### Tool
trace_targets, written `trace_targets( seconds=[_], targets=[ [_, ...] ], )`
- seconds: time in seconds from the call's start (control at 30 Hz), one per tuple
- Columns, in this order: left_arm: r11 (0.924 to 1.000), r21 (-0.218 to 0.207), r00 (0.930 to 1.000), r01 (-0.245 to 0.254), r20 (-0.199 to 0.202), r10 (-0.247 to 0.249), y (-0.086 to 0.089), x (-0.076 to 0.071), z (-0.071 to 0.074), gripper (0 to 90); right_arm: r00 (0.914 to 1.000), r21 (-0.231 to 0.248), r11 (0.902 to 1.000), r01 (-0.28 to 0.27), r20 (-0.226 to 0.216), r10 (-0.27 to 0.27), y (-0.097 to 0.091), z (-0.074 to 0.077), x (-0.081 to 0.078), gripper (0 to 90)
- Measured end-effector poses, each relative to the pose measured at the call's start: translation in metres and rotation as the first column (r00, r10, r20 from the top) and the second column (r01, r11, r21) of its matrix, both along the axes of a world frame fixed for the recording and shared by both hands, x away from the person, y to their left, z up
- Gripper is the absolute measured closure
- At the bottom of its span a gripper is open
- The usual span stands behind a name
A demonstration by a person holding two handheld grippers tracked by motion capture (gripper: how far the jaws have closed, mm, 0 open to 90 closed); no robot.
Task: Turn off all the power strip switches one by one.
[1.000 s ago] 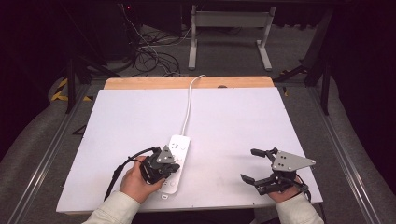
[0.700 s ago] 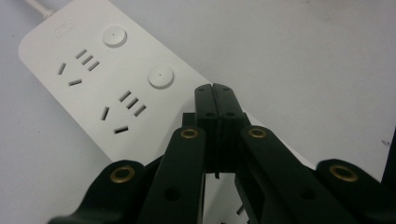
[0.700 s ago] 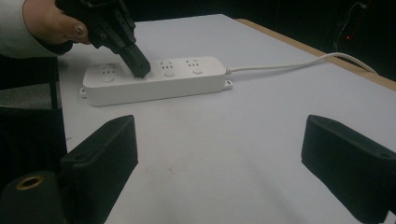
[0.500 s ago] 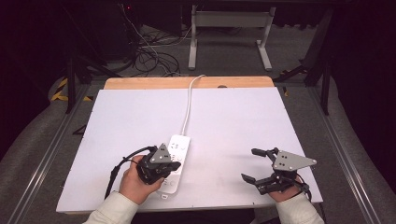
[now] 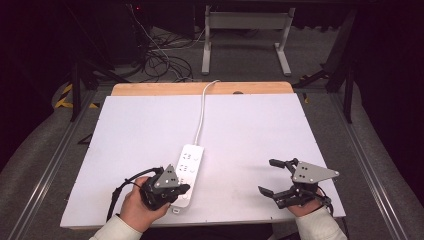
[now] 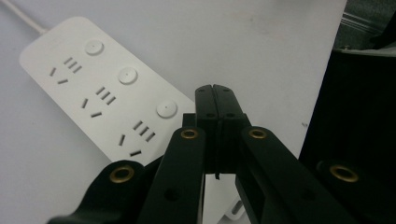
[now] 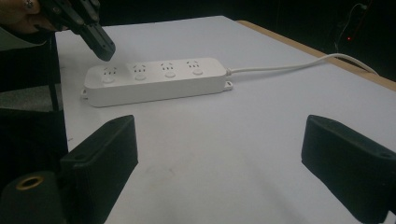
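White tabletop (image 5: 125, 135), grey floor (image 5: 240, 65), dark room

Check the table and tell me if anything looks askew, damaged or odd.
Nothing stands out. The power strip lies flat on the white table, slightly slanted, its cord running off the far edge. No plug sits in its sockets. The left gripper, shut, hovers over its near end; the right gripper is open, apart from it.

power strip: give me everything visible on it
The power strip is a long white block, plastic by its look, lying flat on the white table. Its top carries a row of four socket groups, each with a round button, and small mounting tabs stick out at its ends. A white cord leaves its far end toward the table's back edge. The shut left gripper hovers over its near end; contact is unclear.
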State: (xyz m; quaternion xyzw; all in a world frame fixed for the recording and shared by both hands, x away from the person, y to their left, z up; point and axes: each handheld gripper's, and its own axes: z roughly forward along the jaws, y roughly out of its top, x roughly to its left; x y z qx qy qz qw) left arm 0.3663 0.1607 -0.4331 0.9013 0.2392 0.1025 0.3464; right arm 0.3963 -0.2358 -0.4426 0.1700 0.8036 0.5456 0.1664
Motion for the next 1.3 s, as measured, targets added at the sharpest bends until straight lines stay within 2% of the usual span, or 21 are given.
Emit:
trace_targets(
  seconds=[0.3, 0.77, 0.97, 1.13, 1.3],
  targets=[
    [0.9999, 0.017, 0.9997, 0.004, -0.023, -0.004, -0.001, -0.001, -0.008, 90.0, 1.0, -0.001, 1.0, -0.003, 0.003, 0.003, 0.0, 0.0, 0.0, 11.2],
    [0.9994, 0.035, 0.9996, 0.008, -0.029, -0.007, -0.002, 0.001, -0.011, 90.0, 1.0, -0.002, 1.0, -0.004, 0.003, 0.004, 0.001, 0.0, -0.001, 11.2],
    [0.9982, 0.06, 0.999, 0.01, -0.044, -0.007, -0.004, 0.002, -0.014, 90.0, 1.0, -0.002, 1.0, -0.004, 0.004, 0.004, 0.001, 0.0, -0.001, 11.2],
    [0.9971, 0.076, 0.9989, -0.004, -0.046, 0.007, -0.005, 0.002, -0.015, 90.0, 1.0, -0.003, 1.0, -0.004, 0.003, 0.004, 0.001, 0.0, -0.001, 11.2],
    [0.9972, 0.075, 0.9984, -0.009, -0.054, 0.013, -0.005, 0.003, -0.015, 90.0, 1.0, -0.004, 1.0, -0.004, 0.003, 0.004, 0.001, 0.0, -0.001, 11.2]
  ],
)
